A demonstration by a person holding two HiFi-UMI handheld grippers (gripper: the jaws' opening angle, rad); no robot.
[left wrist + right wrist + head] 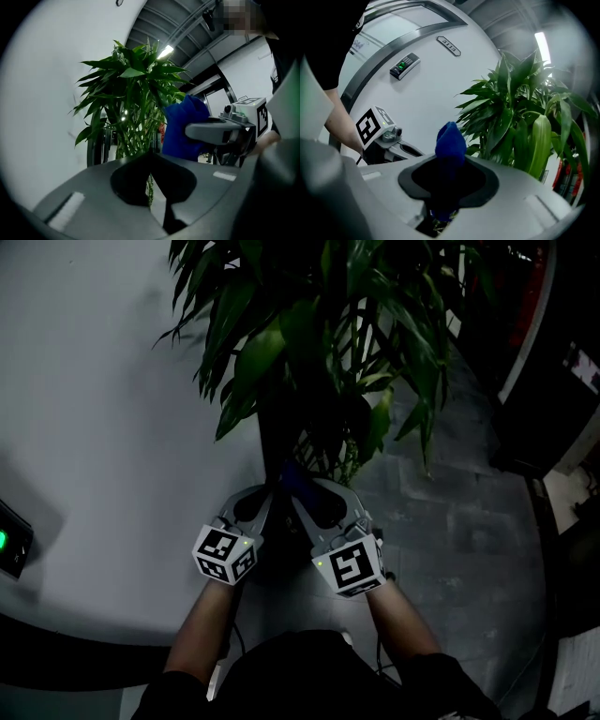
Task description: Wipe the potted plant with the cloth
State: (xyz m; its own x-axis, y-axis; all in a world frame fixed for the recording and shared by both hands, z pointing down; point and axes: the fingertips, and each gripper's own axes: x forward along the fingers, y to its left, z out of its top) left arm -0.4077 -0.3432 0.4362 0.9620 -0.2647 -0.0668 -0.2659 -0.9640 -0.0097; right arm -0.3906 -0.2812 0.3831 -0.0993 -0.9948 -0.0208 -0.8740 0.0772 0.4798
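The potted plant (319, 334) with long green leaves stands right ahead of both grippers, and it also fills the left gripper view (136, 93) and the right gripper view (520, 108). My right gripper (298, 493) is shut on a blue cloth (450, 140), which bunches up above its jaws. In the head view the cloth (292, 479) shows as a small blue patch below the lowest leaves. My left gripper (267, 493) is beside the right one, shut, with nothing held; stems show past its tips (151, 157). The cloth (185, 126) is just to its right.
A white curved wall (112, 409) runs on the left, carrying a green-lit keypad (405, 64) that also shows at the head view's left edge (9, 540). Grey tiled floor (459, 521) lies to the right, with a dark door frame and something red (525, 277) beyond.
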